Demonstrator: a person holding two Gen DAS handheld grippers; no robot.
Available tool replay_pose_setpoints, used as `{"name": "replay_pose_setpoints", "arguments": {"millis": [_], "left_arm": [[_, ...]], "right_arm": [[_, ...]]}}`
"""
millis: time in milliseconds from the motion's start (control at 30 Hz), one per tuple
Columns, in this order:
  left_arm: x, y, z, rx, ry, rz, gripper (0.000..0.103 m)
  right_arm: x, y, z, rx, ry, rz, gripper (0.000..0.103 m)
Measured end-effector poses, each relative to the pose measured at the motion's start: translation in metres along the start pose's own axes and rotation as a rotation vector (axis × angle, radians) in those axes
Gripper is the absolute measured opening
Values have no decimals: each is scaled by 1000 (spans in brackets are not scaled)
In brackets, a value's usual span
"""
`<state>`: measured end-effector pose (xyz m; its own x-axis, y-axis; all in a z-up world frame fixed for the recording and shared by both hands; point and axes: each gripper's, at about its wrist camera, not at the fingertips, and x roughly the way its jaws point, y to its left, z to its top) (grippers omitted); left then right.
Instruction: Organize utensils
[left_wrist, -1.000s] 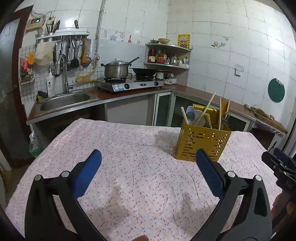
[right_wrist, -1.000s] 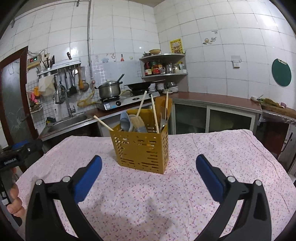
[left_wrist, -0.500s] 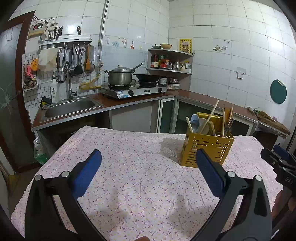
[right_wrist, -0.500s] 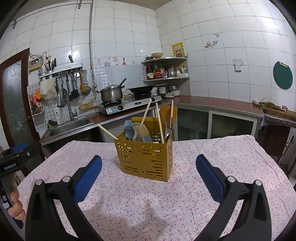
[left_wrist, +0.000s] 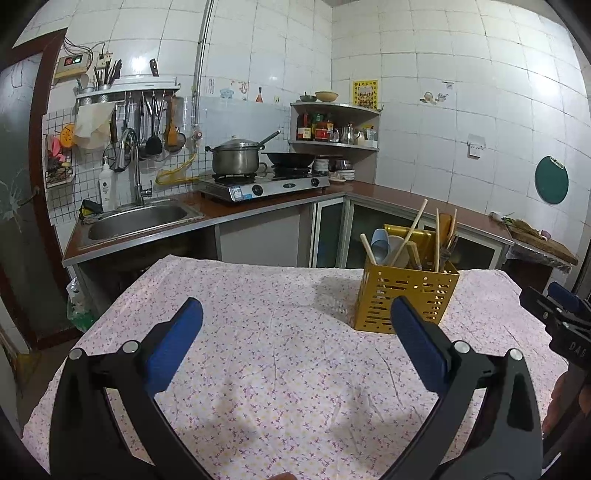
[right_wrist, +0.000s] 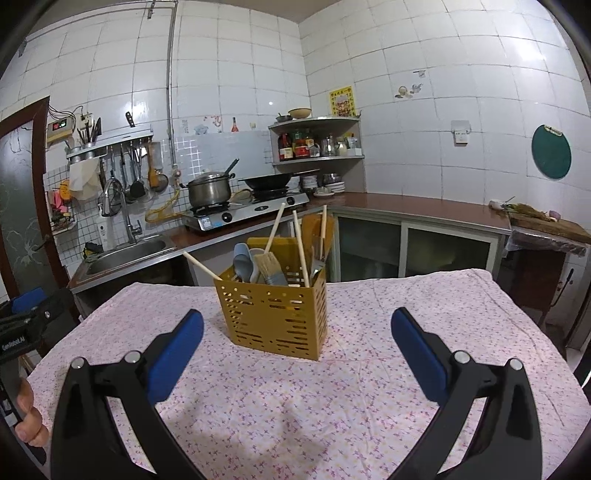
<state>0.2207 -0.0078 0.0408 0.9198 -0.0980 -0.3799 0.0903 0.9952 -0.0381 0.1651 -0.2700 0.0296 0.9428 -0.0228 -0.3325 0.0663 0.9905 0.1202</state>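
Two hand-held tools hang spread wide and empty above a counter (right_wrist: 406, 369) draped in a pink floral cloth, where a yellow perforated caddy (right_wrist: 275, 314) stands upright near the far middle. The left tool (left_wrist: 295, 325) is released, its blue pads apart with nothing between them; the right tool (right_wrist: 297, 328) is likewise let go and faces the caddy squarely, the caddy sitting between its fingers in that view but well beyond them. Inside the caddy stand chopsticks (right_wrist: 301, 247), a pastry brush (right_wrist: 269, 267), grey-blue spoons (right_wrist: 242, 262) and a wooden spatula (right_wrist: 314, 229), all handle-up or leaning against the walls, which keeps them off the cloth and easy to pick out. No loose utensil shows on the cloth, so the sorting appears finished or nearly so. A hand (right_wrist: 27, 417) gripping the left tool shows at the edge of the right view. Behind, a sink (left_wrist: 140, 218) and a gas stove with a steel pot (left_wrist: 236, 158) line the tiled wall.
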Motion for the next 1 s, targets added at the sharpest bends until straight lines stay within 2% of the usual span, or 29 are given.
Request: {"name": "replay_pose_setpoints", "arguments": {"millis": [400, 1000], "left_arm": [[-24, -11, -11, 24, -45, -12, 98], [-59, -10, -19, 33, -42, -24, 98]], "right_arm": [[-30, 16, -4, -42, -29, -89, 99], [-73, 23, -4, -52, -35, -135, 99]]}}
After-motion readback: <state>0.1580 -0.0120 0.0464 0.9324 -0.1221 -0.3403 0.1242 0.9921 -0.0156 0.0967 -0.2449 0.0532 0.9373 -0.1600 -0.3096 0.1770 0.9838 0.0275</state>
